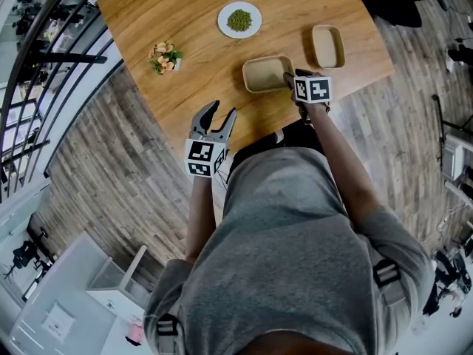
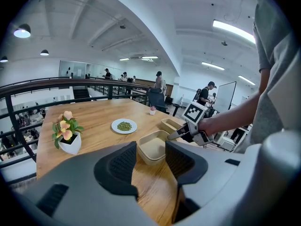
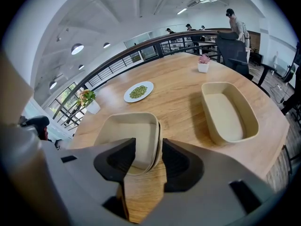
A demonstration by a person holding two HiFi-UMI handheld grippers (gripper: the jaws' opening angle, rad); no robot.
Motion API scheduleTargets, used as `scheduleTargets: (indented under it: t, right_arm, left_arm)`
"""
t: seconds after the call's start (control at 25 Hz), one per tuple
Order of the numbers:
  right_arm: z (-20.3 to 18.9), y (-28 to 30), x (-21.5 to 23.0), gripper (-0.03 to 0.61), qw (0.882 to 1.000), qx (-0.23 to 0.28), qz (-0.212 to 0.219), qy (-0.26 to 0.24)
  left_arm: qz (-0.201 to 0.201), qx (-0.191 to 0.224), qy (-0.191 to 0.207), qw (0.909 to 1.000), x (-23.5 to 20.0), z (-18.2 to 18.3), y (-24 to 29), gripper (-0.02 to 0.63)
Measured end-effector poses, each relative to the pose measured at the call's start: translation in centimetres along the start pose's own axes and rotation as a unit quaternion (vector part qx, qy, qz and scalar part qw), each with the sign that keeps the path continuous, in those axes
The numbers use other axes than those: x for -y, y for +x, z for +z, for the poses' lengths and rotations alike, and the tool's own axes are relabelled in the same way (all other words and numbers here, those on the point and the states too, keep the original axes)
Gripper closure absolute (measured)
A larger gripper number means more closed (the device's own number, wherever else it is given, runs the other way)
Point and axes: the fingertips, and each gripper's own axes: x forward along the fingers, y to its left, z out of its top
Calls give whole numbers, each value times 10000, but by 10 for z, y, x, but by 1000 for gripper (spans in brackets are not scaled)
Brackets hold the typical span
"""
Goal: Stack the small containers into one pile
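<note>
Stacked containers (image 3: 130,134), rim between right gripper (image 3: 148,149) jaws

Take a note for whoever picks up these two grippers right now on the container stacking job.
Grippers: the left gripper is open and empty, by the near edge of the table. The right gripper is open, its jaws either side of the stack's rim, not clamping.
Things: the stack is two containers nested; the loose container lies apart, to its right.
Done: two containers stacked.
Left: set the loose container into the pile.
</note>
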Motion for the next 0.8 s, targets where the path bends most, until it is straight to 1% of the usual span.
scheduleTargets:
  t: [0.4,0.8]
  right_arm:
    - [1,-12,7,382,9998,205,50,-8]
    - [9,-36,29,380,9983,529,101,205]
  left_arm:
    - [-105,32,91,9999,11,2,7,411]
    - [-148,87,177,9997,25,13,17,411]
